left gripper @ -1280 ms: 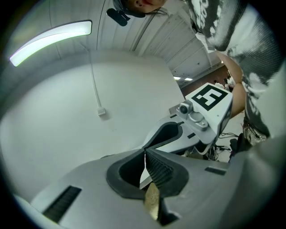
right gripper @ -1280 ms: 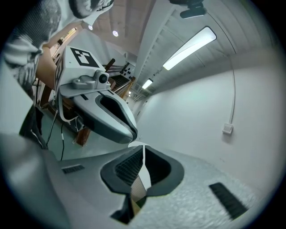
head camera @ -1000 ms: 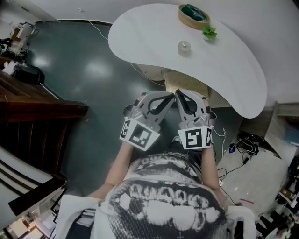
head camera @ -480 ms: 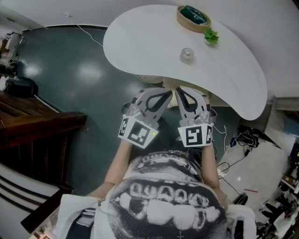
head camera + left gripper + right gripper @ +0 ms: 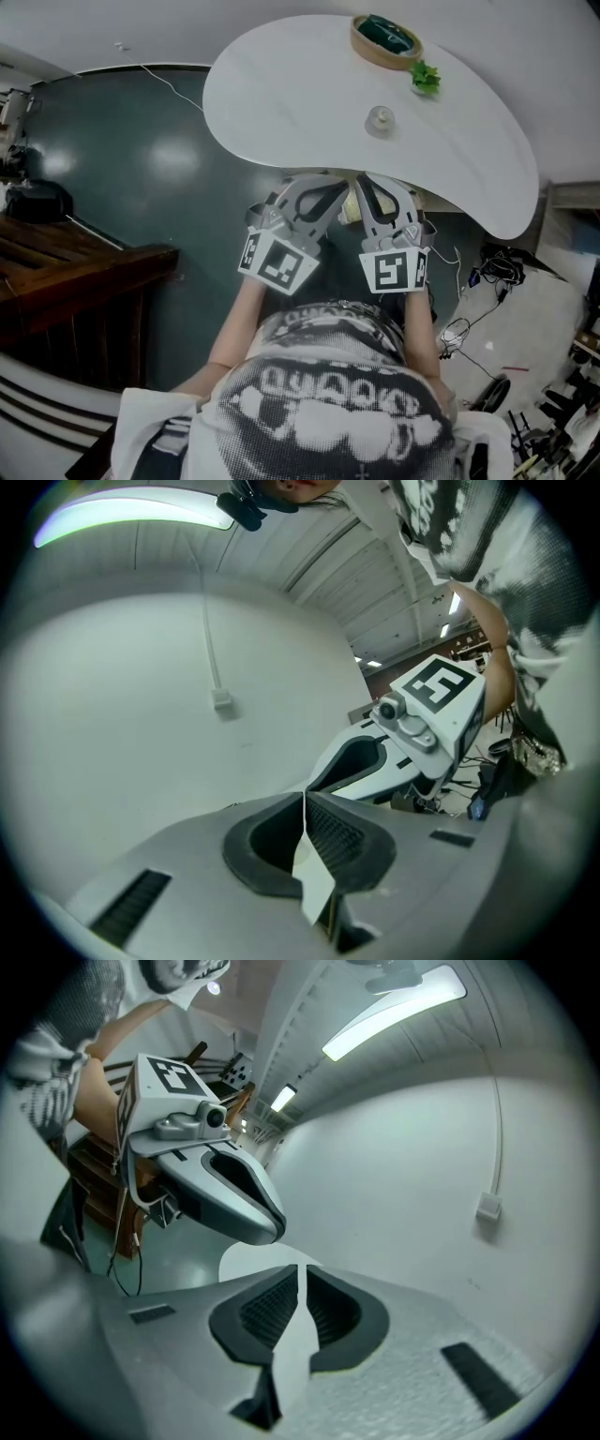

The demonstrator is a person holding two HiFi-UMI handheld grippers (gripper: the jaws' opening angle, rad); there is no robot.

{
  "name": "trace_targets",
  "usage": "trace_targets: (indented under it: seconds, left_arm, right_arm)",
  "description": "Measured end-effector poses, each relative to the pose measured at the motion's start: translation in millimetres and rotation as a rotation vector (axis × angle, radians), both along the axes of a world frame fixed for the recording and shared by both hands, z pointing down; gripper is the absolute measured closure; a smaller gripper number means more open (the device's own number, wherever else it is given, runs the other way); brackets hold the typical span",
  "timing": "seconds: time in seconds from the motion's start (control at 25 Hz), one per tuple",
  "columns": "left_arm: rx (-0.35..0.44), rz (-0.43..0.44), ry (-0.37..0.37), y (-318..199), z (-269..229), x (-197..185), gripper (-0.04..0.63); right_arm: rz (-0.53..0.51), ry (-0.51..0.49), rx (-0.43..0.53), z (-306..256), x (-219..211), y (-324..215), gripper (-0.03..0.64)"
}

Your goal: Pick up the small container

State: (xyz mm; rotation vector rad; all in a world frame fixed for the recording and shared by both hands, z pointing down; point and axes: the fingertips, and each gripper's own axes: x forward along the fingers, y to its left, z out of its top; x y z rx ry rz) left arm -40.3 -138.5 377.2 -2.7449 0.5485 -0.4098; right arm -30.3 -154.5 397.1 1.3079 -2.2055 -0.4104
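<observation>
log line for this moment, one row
phase: pre-grasp | left gripper: jaws shut, empty | right gripper: jaws shut, empty | small container: on table, untouched, beyond both grippers

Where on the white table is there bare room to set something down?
The wide left half of the table, from its left rim to the small container, is bare. So is the right lobe below the green plant. It is crowded only near the far edge, around the wooden bowl.
</observation>
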Motion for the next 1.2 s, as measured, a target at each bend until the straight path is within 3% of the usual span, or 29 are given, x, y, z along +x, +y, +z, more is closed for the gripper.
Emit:
trace_targets:
  seconds: [0.52, 1.2]
  left_arm:
    - [-0.021, 0.054, 0.030, -12, 2, 9, 0.589]
    - [-0.047, -0.073, 0.001, -47, 16, 50, 0.589]
  right_arm:
    - [0.051, 0.018, -0.034, 7, 9, -8, 0.583]
    - [-0.036, -0.022, -0.113, 47, 68, -46, 0.568]
